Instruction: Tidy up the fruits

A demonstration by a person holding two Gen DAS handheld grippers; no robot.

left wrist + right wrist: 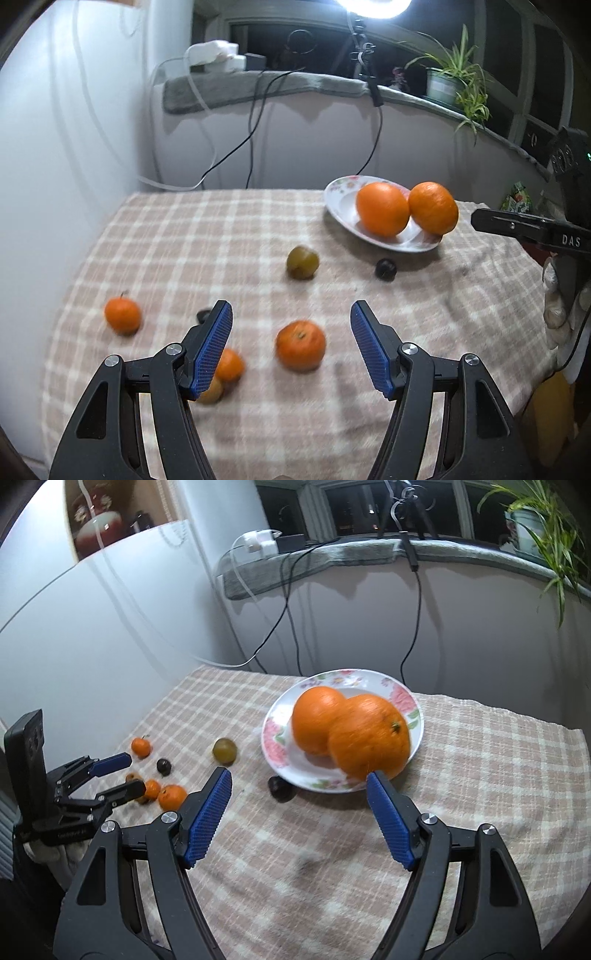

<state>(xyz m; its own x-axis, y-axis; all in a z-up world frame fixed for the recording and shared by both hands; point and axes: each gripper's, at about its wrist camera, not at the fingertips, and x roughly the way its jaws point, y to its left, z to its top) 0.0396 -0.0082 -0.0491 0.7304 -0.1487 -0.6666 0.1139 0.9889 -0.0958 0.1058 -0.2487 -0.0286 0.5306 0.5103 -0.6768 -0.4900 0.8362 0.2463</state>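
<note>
A flowered white plate (343,675) (340,192) holds two big oranges (317,720) (369,734) side by side. My right gripper (298,779) hovers open and empty just in front of the plate, with a dark plum (280,788) on the cloth under it. My left gripper (291,310) (132,773) is open above a mandarin (301,345) that lies between its fingers, untouched. Around it lie a smaller mandarin (122,315), another mandarin (229,365) half behind the left finger, a greenish plum (303,262) and a second dark plum (164,766).
The checked tablecloth (461,775) runs to the table's right and near edges. A white wall (74,147) stands close on the left. Behind are a sill with cables (255,122), a tripod and a potted plant (447,81).
</note>
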